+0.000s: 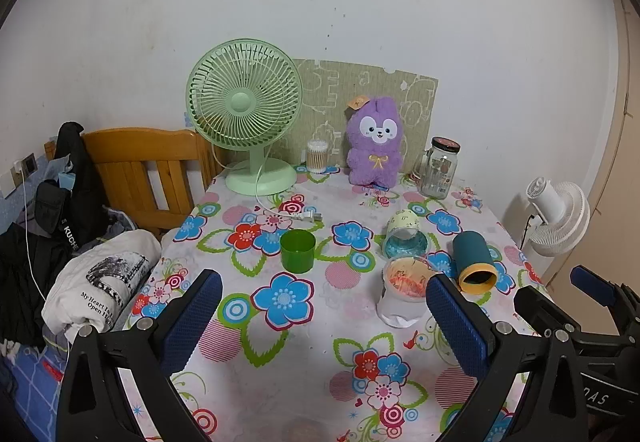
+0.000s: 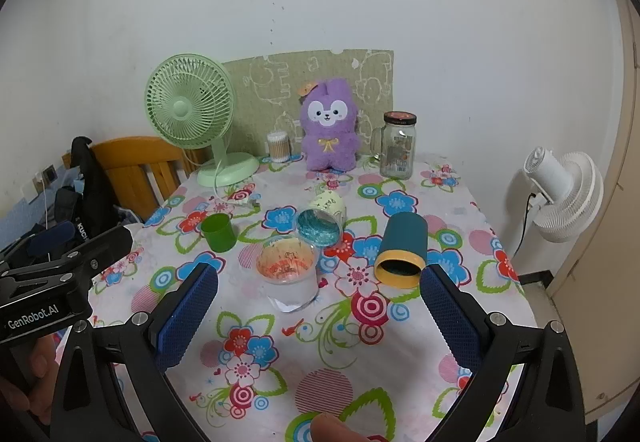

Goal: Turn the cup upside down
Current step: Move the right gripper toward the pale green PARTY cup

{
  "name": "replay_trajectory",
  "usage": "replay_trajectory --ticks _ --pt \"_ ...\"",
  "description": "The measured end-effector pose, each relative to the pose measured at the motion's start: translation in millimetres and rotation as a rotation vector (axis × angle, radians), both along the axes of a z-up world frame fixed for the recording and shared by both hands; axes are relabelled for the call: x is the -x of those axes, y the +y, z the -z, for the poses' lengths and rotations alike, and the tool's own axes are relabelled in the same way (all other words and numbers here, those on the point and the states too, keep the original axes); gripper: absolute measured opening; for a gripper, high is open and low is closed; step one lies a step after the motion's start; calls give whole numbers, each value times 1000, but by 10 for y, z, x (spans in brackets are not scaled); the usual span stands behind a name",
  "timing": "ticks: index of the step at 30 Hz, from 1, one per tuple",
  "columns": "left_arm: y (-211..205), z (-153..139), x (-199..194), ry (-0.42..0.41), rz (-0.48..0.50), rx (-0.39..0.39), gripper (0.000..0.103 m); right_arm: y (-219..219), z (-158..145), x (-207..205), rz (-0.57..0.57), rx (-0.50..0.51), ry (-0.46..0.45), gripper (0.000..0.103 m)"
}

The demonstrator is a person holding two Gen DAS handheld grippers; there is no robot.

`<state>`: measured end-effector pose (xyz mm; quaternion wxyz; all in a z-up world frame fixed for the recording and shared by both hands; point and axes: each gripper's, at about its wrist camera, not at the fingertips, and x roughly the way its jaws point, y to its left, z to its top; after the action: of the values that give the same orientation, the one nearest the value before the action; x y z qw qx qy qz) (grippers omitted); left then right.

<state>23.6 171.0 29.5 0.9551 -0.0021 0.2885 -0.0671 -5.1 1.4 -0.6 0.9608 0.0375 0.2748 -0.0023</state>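
The surface (image 1: 304,354), draped in a white cloth printed with blue, red and pink flowers, fills the lower half of both views and butts against a pale wall. At its far left corner stands a mint-green desk fan (image 1: 244,98), upright on a round base; behind it leans a green card printed with pale animal outlines (image 1: 360,90). A wooden bed headboard (image 1: 144,170) sits just left of the surface, with dark clothes and a folded white printed shirt (image 1: 100,282) heaped on the bed. Off the right edge stands a white floor fan (image 2: 564,194).

A purple plush rabbit (image 1: 374,142) sits upright at the back, between a small tub of cotton swabs (image 1: 317,156) and a lidded glass jar (image 1: 440,170).

Four cups lie mid-surface. A teal cup with a yellow rim (image 2: 402,250) lies on its side, mouth toward the cameras. Just left of it a clear cup with orange-smeared walls (image 2: 290,270) stands upright. Behind that, a pale cup with a blue-streaked interior (image 2: 324,220) lies tipped over, mouth forward. A green cup (image 1: 297,251) stands upright, well apart to the left.

The left tongs (image 1: 324,306) hang spread wide above the near cloth, touching nothing. The right tongs (image 2: 318,306) are likewise splayed and empty, the teal cup near the right pad.
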Motion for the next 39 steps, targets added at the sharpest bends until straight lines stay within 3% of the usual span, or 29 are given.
replay_trajectory --ticks 16,39 --pt "-2 148 -178 50 15 -20 103 -75 110 -283 14 -9 80 102" --pt "-172 392 -1089 195 67 -75 103 -173 256 -1629 -27 17 290 102"
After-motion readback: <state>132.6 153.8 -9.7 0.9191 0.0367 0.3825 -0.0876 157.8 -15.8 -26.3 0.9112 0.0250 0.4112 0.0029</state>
